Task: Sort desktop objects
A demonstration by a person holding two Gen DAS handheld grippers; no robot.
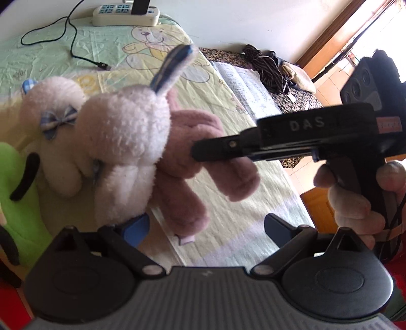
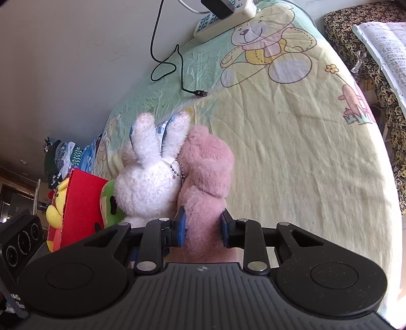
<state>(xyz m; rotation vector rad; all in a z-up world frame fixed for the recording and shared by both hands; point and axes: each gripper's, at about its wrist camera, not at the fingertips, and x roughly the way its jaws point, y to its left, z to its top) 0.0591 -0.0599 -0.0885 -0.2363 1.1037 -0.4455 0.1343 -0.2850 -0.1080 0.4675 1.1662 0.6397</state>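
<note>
Pink fuzzy plush bear [image 2: 205,175] is clamped between blue pads [image 2: 180,227] of right gripper [image 2: 203,227], jaws closed in on its lower body; bear is held above yellow-green cartoon-bear bedsheet [image 2: 291,157]. In left wrist view the same bear [image 1: 200,142] is seen w/ the right gripper's black finger tip pressed into it, a hand [image 1: 355,200] on the handle. White fluffy plush rabbit w/ blue-check ears [image 2: 149,182] is pressed against bear's left side, touching. Left gripper [image 1: 205,226] is wide open; nothing clamped, though its left pad is partly hidden behind rabbit [image 1: 121,142]. Green plush w/ black stripes [image 1: 22,193] sits just beside rabbit. Red box [image 2: 81,208] and yellow plush [image 2: 54,210] are at left. White power strip [image 2: 225,22] and black cable [image 2: 177,68] lie at far end of sheet.
</note>
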